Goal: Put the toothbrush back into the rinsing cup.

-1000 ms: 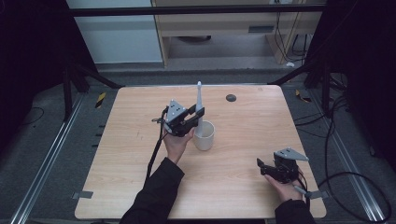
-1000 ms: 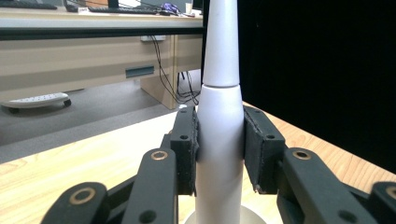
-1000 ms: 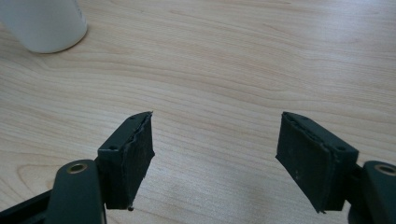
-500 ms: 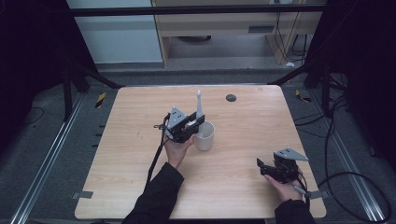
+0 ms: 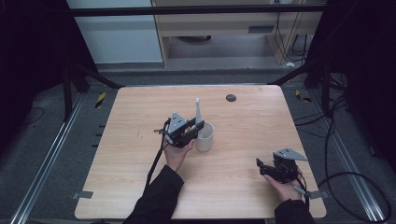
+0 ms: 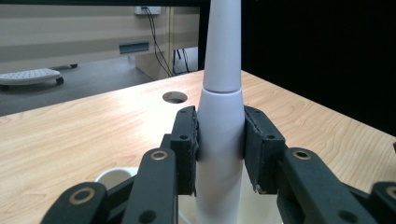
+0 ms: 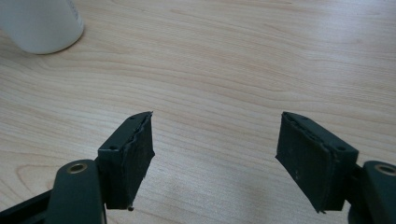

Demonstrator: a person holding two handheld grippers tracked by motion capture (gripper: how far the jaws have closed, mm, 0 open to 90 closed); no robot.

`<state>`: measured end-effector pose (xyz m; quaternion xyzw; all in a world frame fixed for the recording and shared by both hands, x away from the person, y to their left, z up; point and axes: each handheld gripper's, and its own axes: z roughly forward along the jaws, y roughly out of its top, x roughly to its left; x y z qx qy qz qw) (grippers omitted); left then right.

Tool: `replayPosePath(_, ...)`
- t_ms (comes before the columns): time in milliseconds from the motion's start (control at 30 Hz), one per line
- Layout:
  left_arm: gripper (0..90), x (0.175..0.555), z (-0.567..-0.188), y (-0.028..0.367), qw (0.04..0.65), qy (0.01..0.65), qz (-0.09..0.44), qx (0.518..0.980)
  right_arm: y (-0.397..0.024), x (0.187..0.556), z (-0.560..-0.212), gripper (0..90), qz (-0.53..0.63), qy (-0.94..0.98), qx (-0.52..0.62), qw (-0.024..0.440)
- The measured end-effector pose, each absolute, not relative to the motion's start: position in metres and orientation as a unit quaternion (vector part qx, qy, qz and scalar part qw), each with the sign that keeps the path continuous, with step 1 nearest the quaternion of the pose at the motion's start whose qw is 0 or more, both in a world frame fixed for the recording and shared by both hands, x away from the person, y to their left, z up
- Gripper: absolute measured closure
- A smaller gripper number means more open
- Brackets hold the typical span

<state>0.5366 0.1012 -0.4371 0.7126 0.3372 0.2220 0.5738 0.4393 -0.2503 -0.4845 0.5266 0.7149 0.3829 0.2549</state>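
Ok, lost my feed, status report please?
Left gripper shut on white toothbrush handle, upright over cup. Right gripper open, idle above table. Nothing obstructing.

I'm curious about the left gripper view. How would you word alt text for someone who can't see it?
A black two-jaw left gripper clamps an upright, tapered white plastic handle over a white cup. Behind lies a light wooden table with a round hole.

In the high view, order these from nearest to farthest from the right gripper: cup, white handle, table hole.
1. Cup, to its upper left, mid-table.
2. White handle, upright over the cup, clamped in the left gripper.
3. Table hole, near the far edge.
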Motion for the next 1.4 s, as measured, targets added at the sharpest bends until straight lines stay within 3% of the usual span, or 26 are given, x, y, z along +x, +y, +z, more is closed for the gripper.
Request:
replayPosePath(933, 65.1, 0.525, -0.437, 0.106, 0.553, 0.326, 0.224, 0.733, -0.248, 0.440, -0.484, 26.8, 0.383, 0.714, 0.526, 0.259)
replayPosePath(1400, 47.5, 0.507, -0.426, 0.118, 0.522, 0.326, 0.236, 0.752, -0.249, 0.438, -0.482, 26.3, 0.385, 0.710, 0.527, 0.263)
